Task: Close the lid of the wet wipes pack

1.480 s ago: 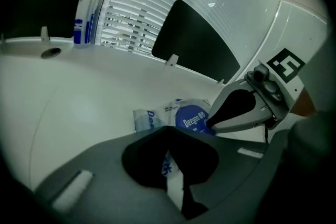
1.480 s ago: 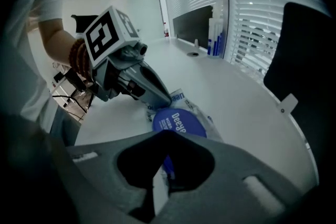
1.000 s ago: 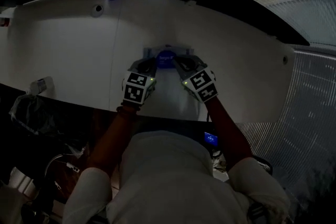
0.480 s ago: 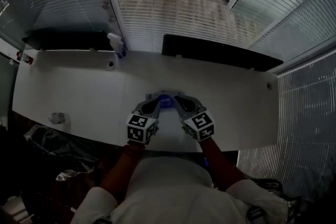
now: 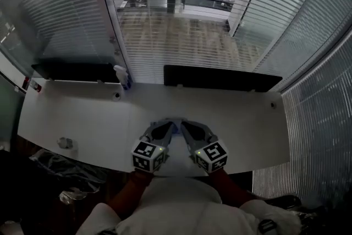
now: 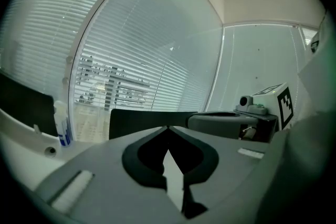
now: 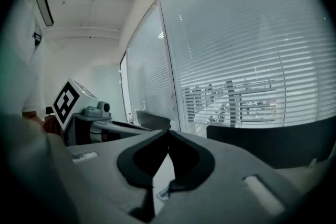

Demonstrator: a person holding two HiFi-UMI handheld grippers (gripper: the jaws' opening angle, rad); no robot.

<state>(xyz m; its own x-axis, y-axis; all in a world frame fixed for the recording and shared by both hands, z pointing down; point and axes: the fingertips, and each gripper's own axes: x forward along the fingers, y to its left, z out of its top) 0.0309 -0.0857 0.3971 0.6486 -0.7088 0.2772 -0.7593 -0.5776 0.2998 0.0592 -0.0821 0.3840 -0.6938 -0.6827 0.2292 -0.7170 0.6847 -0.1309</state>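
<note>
White desk (image 5: 82, 118), long and gently curved, filled the middle of the head view. Two dark flat panels stood along its back edge, one at the left (image 5: 77, 72) and a wider one at the right (image 5: 220, 78). A white spray bottle (image 5: 122, 77) with a blue lower part stood between them, beside a round cable hole (image 5: 116, 96). A small pale object (image 5: 65, 143) lay near the desk's front left edge. Slatted blinds (image 5: 49, 19) covered the glass walls on both sides and straight ahead, with a brighter lit space showing through the slats.

Both grippers were held side by side over the front of the desk, marker cubes toward the person's white shirt (image 5: 181, 206). The left gripper (image 6: 168, 128) had its jaws closed tip to tip, with only bare desk showing in the opening beneath them. The right gripper (image 7: 168, 132) was closed the same way and gripped nothing. The wet wipes pack (image 5: 177, 119) lay on the desk behind the two tips. It was almost wholly covered, and only a grey sliver that seemed to be its far edge showed.

A second earlier the head view had sat close over the desk, and the pack's blue top showed plainly between the grippers. Since then the view had pulled back to take in the windows and blinds. The grippers had come up off the pack toward the camera and sat lower in the picture.
</note>
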